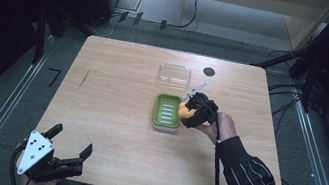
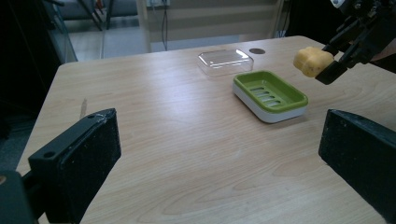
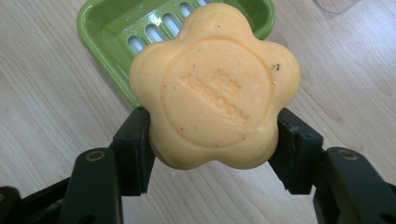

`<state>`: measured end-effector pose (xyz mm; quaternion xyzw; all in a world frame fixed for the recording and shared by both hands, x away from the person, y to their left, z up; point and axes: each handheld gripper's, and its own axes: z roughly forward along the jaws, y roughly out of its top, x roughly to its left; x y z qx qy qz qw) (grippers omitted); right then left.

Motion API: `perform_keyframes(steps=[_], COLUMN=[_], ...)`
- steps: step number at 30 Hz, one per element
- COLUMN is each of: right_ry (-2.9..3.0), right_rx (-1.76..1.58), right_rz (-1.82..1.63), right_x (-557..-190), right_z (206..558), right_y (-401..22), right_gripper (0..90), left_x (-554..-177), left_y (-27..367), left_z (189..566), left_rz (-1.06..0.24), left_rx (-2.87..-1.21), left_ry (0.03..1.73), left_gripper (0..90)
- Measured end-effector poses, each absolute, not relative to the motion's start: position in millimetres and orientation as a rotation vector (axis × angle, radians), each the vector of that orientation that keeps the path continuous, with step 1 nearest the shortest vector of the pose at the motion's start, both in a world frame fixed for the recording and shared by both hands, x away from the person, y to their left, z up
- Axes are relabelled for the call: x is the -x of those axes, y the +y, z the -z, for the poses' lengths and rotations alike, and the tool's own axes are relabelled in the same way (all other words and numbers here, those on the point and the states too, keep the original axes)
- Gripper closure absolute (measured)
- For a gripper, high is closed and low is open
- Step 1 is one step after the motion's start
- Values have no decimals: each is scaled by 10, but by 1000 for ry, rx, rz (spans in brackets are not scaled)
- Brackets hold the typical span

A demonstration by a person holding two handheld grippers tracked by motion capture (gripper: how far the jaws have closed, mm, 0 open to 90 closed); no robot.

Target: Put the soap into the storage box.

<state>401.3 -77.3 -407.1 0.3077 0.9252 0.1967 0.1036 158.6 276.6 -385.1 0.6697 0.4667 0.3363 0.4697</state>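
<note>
At the near left corner of the wooden table (image 1: 110, 129), the left gripper (image 1: 71, 147) hangs half off the edge, its 2 black jaws wide apart with nothing between them; the hand under it is mostly cut off by the frame. Toward the middle sits a green soap dish (image 1: 167, 112), glossy plastic with a slotted floor on a white base. Behind it, nearer the far edge, lies a clear lid (image 1: 174, 74), rounded and see-through. The right gripper (image 1: 186, 110) is clamped on a yellow-orange soap (image 3: 215, 86), flower-shaped, waxy, its stamped lettering too worn to read. The soap hangs over the dish's right rim, clear of it.
</note>
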Motion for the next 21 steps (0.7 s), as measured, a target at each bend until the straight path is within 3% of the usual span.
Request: perform_keyframes(steps=[21], right_ry=[2786], right_rx=[-857], right_rz=[-560], right_x=[-4150], right_z=[4132], right_y=[-478], right_gripper=[401], left_x=[-1565], left_y=[2789], left_z=[3854], left_rz=[-826], left_rx=[-1634], left_ry=[1151], left_gripper=[0])
